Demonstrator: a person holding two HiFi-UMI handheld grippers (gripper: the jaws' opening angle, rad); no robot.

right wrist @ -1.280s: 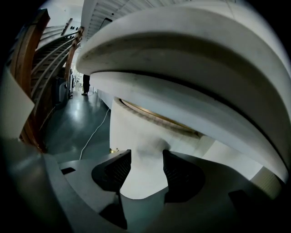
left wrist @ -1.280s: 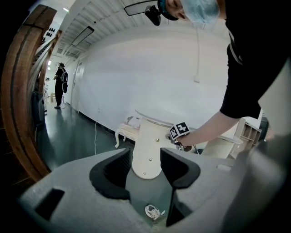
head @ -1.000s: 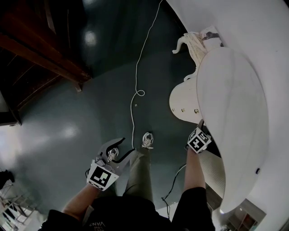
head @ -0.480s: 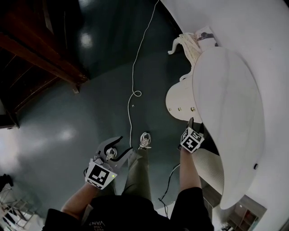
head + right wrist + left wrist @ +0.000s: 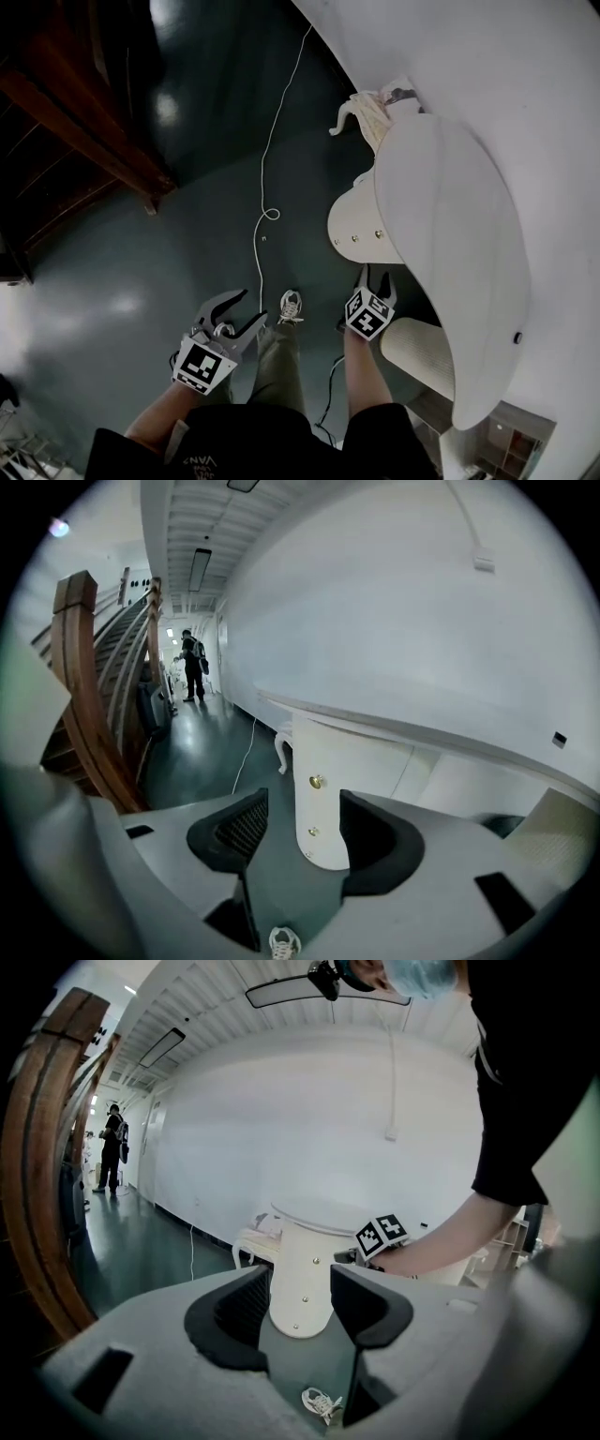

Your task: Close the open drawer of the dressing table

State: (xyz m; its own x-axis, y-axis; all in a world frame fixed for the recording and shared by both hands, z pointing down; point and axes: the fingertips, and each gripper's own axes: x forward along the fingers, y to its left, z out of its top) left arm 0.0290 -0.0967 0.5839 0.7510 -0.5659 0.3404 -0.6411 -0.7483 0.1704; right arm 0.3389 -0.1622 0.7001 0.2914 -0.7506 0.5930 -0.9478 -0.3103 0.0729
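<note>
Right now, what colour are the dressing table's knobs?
Gold; the knobs show best in right gripper view.

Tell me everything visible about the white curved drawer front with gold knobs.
The white curved drawer front looks smooth and painted, with three small gold knobs one above another. It juts out from under the white oval tabletop. The right gripper points at it, jaws closing with nothing between them.
</note>
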